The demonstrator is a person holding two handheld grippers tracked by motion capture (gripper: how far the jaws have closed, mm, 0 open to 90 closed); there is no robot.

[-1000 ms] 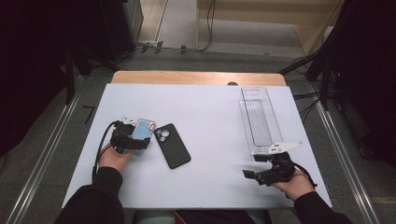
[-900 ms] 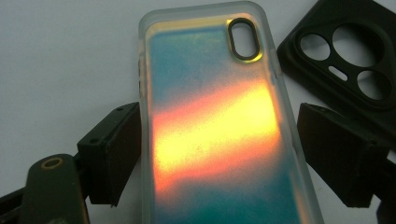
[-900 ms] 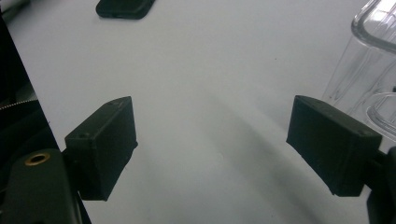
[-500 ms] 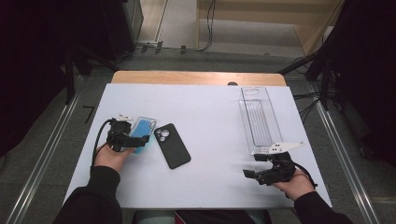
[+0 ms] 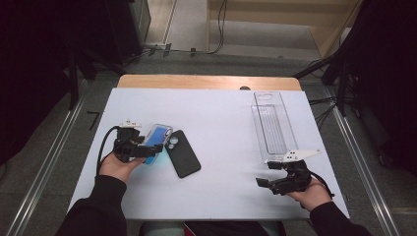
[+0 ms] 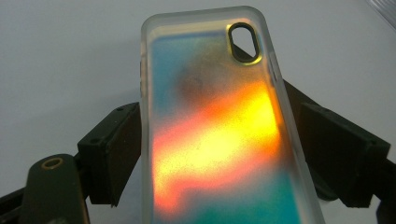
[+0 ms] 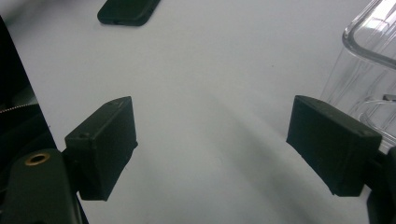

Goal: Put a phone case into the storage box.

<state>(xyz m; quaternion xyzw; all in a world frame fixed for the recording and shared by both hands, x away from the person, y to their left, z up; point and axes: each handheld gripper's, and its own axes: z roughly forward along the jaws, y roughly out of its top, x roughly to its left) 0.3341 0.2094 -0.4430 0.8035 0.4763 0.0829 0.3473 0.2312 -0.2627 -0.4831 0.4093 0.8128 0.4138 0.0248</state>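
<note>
Two grippers on my board, catalogued against the black phone (image 5: pixel 183 153) lying flat near the middle of the white table (image 5: pixel 221 118).

Item one: left gripper (image 5: pixel 147 150), just left of the black phone. My jaws are clamped across the width of a translucent phone case (image 6: pixel 215 126), one pad on each long edge. In the high view the case (image 5: pixel 156 137) shows blue and sits touching or just overlapping the black phone's left edge; I cannot tell which. In the left gripper view it glows orange, yellow and teal, camera cut-out at the far end.

Item two: right gripper (image 5: pixel 265 183), well right of the black phone and nearer the person. My jaws stand wide apart with bare table between them.

Item three: clear plastic tray (image 5: pixel 272 123), right of the black phone, just beyond the right gripper.
</note>
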